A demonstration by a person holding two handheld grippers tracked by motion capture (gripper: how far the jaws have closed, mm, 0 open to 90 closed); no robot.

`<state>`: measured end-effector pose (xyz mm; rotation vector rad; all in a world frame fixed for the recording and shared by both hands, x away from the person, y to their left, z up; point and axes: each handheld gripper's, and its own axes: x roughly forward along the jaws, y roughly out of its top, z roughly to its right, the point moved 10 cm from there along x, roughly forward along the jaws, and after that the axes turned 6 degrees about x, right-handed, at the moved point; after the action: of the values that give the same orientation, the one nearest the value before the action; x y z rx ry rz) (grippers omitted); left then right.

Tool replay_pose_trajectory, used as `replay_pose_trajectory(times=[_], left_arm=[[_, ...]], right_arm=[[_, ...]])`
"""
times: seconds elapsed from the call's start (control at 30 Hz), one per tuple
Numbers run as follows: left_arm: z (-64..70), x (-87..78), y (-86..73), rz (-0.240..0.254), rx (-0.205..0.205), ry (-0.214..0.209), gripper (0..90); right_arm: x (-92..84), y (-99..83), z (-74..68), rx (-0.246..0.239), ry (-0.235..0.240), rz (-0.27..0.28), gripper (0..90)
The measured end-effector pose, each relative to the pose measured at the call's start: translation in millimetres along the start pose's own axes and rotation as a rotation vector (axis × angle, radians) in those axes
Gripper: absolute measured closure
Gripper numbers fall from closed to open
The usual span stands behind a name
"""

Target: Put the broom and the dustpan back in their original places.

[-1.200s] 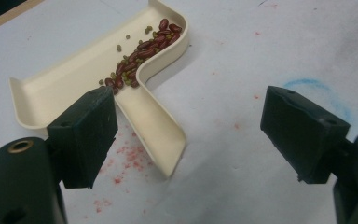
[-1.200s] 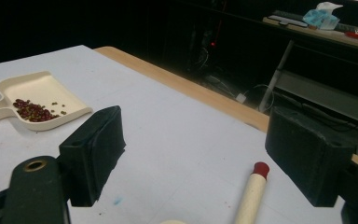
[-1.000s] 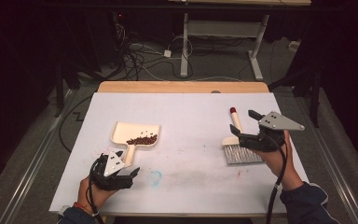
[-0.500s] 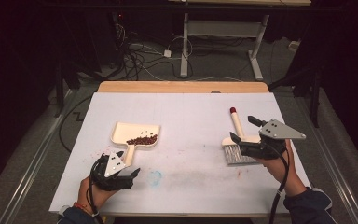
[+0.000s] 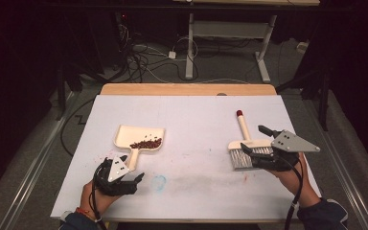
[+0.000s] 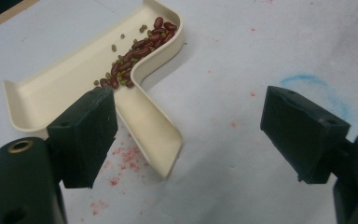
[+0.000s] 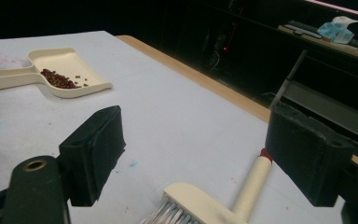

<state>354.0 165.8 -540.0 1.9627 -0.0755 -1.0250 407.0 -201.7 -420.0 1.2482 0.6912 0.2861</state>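
- Dustpan (image 5: 136,137) flat on the table (image 5: 191,110), well to the left of the brush (image 5: 244,143), open mouth pointing away from the person, handle (image 6: 151,128) reaching back toward the left hand-held gripper (image 5: 124,178).
- Loaded with beans (image 5: 146,143): dark red ones plus a few small green ones, heaped against the back wall by the handle root.
- Probably light, stiff moulded plastic; smooth and likely a little slippery between hard pads, so a firm pinch across the handle looks wise.
- Best hold: on the flat handle, near its free end, jaws closing over its two long edges; keep level once lifted, since the beans lie loose and would roll out of the open mouth at a tilt.
- Left hand-held gripper spread wide and holding nothing, just short of the handle end; in the left gripper view the handle tip sits close beside the left jaw, not yet between the pads.
- Right hand-held gripper (image 5: 268,148) likewise wide open and empty, poised right over the brush, which lies on the table with its bristles toward the person and its red-tipped handle (image 7: 251,184) pointing away.
- Brush also light and rigid in the handle, soft in the bristles.
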Motion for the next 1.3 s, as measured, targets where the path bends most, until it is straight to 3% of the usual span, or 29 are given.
replay_pose_trajectory(times=[0.6,1.3], left_arm=[[-0.6,0.0,1.4,0.006,0.017,0.005,18.6],[0.6,0.0,3.1,0.013,0.027,0.006,18.5]], right_arm=[[-16.1,-19.5,-0.6,-0.044,-0.029,-0.018,19.8],[-26.4,-55.4,-0.8,-0.056,-0.016,-0.052,19.8]])
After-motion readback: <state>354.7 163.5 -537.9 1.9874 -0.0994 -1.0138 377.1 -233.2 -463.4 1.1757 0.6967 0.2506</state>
